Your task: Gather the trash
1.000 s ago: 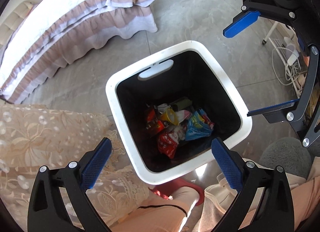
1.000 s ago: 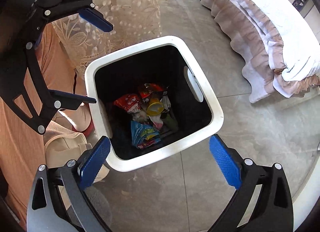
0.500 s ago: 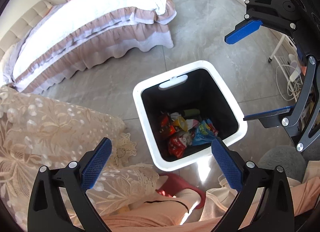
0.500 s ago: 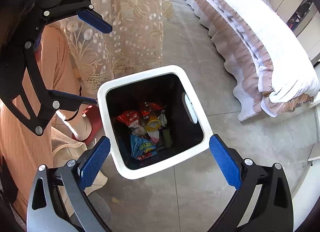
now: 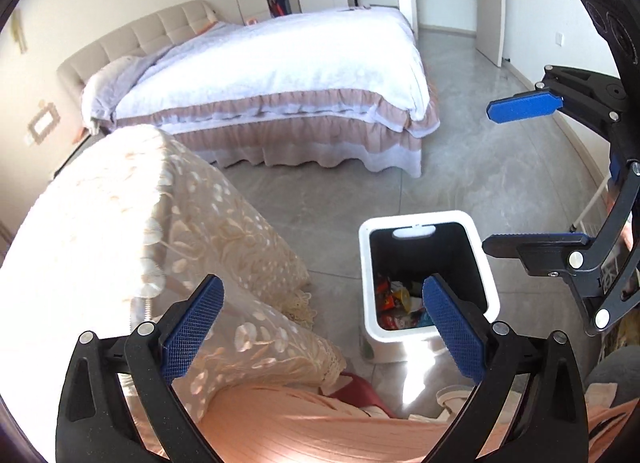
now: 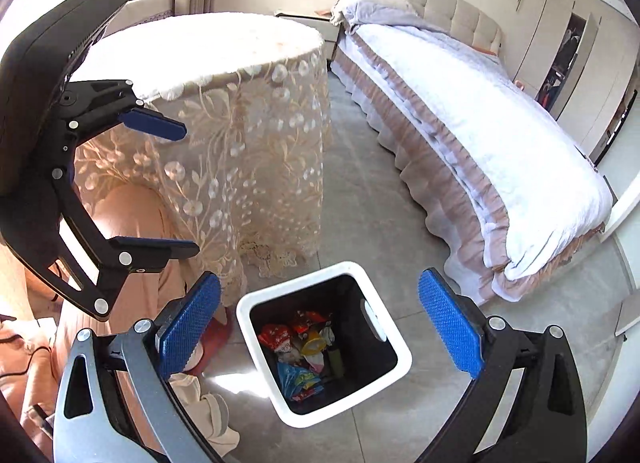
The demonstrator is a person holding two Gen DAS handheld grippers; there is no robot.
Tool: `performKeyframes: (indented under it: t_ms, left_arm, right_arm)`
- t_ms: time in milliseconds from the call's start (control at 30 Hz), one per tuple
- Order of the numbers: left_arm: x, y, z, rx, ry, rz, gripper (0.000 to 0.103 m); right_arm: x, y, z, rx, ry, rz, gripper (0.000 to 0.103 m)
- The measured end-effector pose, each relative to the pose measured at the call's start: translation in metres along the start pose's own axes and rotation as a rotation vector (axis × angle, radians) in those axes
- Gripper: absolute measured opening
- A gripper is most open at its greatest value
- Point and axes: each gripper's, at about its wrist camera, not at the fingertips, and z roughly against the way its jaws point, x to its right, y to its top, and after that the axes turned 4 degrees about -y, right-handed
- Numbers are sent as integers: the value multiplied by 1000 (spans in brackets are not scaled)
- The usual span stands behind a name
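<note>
Holding colourful wrappers (image 6: 298, 351), white black-lined bin (image 6: 402, 355) upright on floor

Both views look forward and down along their own fingers from well above the floor. The left wrist view faces the bed (image 5: 272, 75) across the room, with the bin (image 5: 428, 219) low and right of centre and the covered surface (image 5: 132, 223) near on its left. The right wrist view looks from the bin's other side, the bin (image 6: 324, 415) near its lower middle. The two views share the bin, the surface (image 6: 224, 75), the bed (image 6: 500, 135) and the floor. Each view shows the other gripper: right gripper (image 5: 532, 171), left gripper (image 6: 172, 187).
</note>
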Motion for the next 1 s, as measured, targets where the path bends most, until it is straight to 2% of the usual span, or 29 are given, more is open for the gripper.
performKeyframes:
  t_ms: [167, 267, 333, 433, 567, 767, 1000]
  left_arm:
    - [-28, -4, 54, 101, 129, 163, 98]
    - [-44, -12, 85, 128, 301, 238, 98]
    - [-56, -16, 107, 144, 381, 304, 98]
    - [-72, -27, 145, 207, 463, 417, 98]
    - [-79, -43, 190, 292, 574, 501, 98]
    - [-78, -60, 231, 356, 695, 551, 98]
    - [-74, -70, 257, 405, 740, 592, 98]
  right_arm:
    - [-24, 38, 31, 139, -36, -51, 99]
    - [-42, 56, 44, 238, -68, -132, 99]
    - [-52, 66, 50, 286, -35, -196, 99]
    - [-61, 80, 59, 336, 46, -281, 99]
    - [-76, 97, 72, 394, 87, -313, 99]
    - [-108, 118, 96, 481, 117, -293, 99]
    - [-132, 125, 117, 547, 59, -255, 99]
